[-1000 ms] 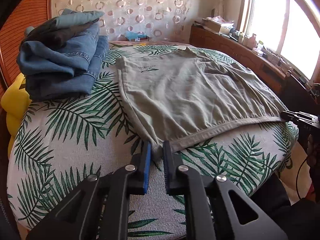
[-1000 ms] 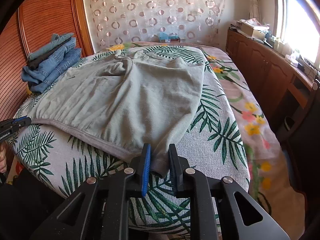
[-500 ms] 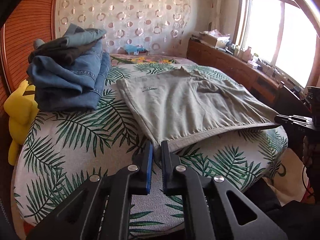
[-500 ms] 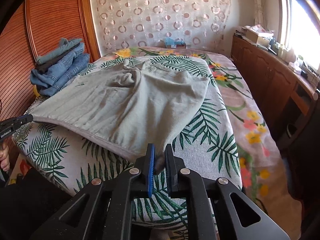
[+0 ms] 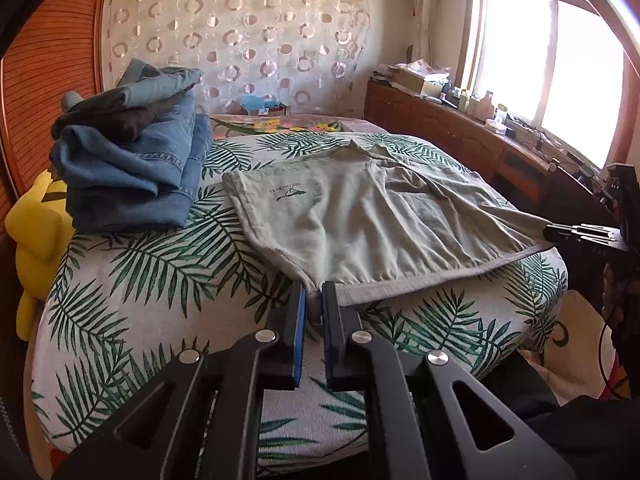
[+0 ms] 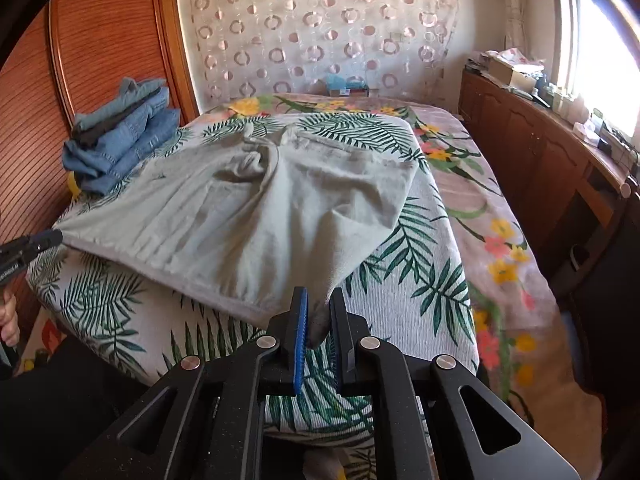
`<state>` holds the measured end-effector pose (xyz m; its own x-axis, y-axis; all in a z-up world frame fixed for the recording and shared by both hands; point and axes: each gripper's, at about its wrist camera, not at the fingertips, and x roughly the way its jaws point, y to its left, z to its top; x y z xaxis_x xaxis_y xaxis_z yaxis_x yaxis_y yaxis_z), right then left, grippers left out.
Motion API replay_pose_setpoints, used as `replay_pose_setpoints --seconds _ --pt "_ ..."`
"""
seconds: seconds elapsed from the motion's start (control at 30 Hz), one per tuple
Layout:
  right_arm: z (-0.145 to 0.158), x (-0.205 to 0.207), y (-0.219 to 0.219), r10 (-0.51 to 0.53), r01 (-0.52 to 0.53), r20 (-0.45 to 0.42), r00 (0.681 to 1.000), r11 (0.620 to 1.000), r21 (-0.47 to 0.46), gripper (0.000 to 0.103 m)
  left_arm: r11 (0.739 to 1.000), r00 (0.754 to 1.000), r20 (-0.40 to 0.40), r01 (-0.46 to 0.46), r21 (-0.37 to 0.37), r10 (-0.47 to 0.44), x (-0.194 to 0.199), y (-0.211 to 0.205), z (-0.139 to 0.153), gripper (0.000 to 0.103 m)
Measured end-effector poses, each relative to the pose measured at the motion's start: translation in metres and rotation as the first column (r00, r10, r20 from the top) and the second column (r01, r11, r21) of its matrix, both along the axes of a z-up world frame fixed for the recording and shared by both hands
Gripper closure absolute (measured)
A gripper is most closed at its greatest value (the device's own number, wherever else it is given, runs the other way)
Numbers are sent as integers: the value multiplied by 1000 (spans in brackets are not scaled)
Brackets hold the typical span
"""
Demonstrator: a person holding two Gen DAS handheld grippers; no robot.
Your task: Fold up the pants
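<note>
Both grippers pinch opposite waistband corners of the pants point(image 5: 360, 216).

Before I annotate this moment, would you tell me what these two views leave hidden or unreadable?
- Left wrist view: the logo print on the grey pants is too small to read.
- Left wrist view: the yellow plush toy is mostly hidden by the bed and the stack of jeans.
- Right wrist view: the pants' corner inside the right gripper is covered by its pads.
</note>
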<state>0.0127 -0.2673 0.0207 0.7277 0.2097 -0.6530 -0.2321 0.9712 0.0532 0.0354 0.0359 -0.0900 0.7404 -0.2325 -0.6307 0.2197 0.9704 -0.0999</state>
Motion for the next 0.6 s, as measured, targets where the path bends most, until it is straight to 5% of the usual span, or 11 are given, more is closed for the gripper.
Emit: replay_pose_setpoints --seconds 0.27,0.6 --pt "2 -9 -9 -29 27 47 998 999 39 76 996 995 70 70 51 -74 16 -31 28 94" --pt "-9 -10 -12 -51 49 53 997 998 40 74 974 971 83 219 64 -224 40 -95 45 94"
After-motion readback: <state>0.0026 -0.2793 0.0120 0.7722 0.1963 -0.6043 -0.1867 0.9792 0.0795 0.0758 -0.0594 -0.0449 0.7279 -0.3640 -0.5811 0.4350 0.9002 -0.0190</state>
